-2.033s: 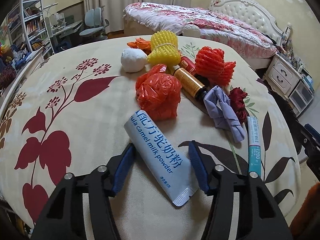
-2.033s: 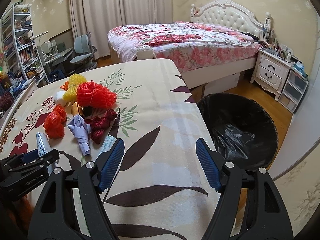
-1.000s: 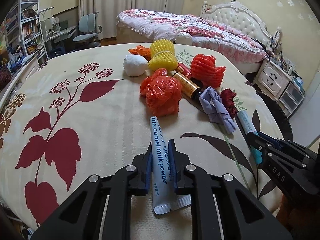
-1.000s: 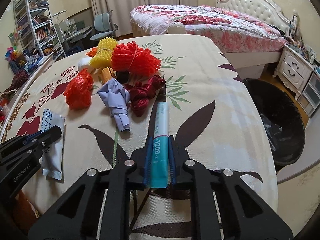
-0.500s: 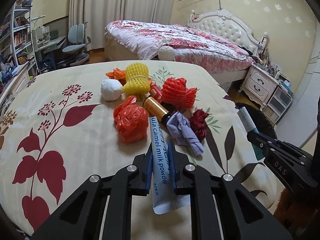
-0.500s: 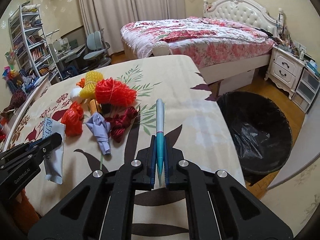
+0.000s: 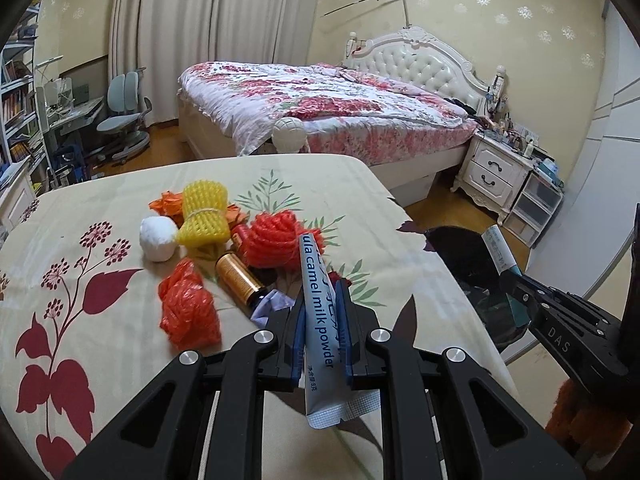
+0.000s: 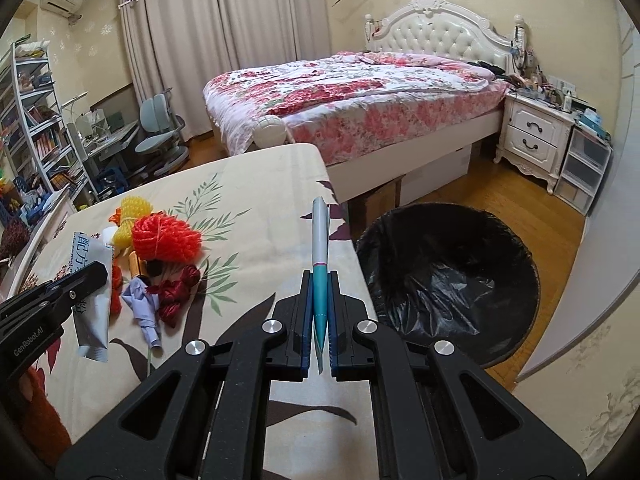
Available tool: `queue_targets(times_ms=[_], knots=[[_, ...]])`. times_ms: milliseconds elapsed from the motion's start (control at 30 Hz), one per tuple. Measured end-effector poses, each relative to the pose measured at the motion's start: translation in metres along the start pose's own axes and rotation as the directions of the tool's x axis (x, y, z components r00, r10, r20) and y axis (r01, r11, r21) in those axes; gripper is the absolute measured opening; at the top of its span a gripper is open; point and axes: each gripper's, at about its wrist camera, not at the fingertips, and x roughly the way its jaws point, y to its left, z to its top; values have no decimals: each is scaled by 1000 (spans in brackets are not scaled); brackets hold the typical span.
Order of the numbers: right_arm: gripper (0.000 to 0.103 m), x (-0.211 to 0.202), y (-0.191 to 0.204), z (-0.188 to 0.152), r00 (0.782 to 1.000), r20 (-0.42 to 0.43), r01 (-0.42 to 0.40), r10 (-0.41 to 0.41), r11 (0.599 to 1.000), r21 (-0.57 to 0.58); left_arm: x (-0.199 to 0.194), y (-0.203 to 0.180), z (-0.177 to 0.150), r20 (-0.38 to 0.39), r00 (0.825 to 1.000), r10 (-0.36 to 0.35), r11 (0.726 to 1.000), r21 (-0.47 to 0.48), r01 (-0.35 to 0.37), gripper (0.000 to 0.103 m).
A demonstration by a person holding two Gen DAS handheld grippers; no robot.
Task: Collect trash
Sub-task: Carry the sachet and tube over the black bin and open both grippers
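The left gripper (image 7: pixel 320 334) was pinched on a flat grey-blue camel milk powder sachet (image 7: pixel 320 320), held off the table. The right gripper (image 8: pixel 320 322) was pressed onto a slim teal-and-white stick packet (image 8: pixel 321 264), also lifted.

Judged from this, both pieces were to be carried to the round bin lined with black plastic (image 8: pixel 448 280), which stood on the floor just beyond the table edge. Each release would best be made only once the packet hung squarely over the bin's mouth, the right first, being nearer the bin.

Farther from the bin, a red foam net (image 7: pixel 276 240), a yellow foam net (image 7: pixel 205 214) and a crumpled orange plastic bag (image 7: pixel 188 304) were left on the floral tablecloth (image 7: pixel 80 280).

The bin's contents could not be made out, and a purple scrap was largely hidden behind the left jaws.
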Motion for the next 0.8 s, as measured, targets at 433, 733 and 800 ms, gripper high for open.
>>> queue_targets(times_ms=[433,733,800], knots=[[7,20,-69,13,994,16,111,-113,990,85,59,-83,27,-7,996,-86,990,109,86,15],[7,41,-111,18,987,0,162,-163,978,132,101,-139,38,-11,995,-104,975,196,104,15],[7,46,-119,17,985,-7,170,-171,975,141,112,-148,40,-21,994,-107,974,201,109,15]])
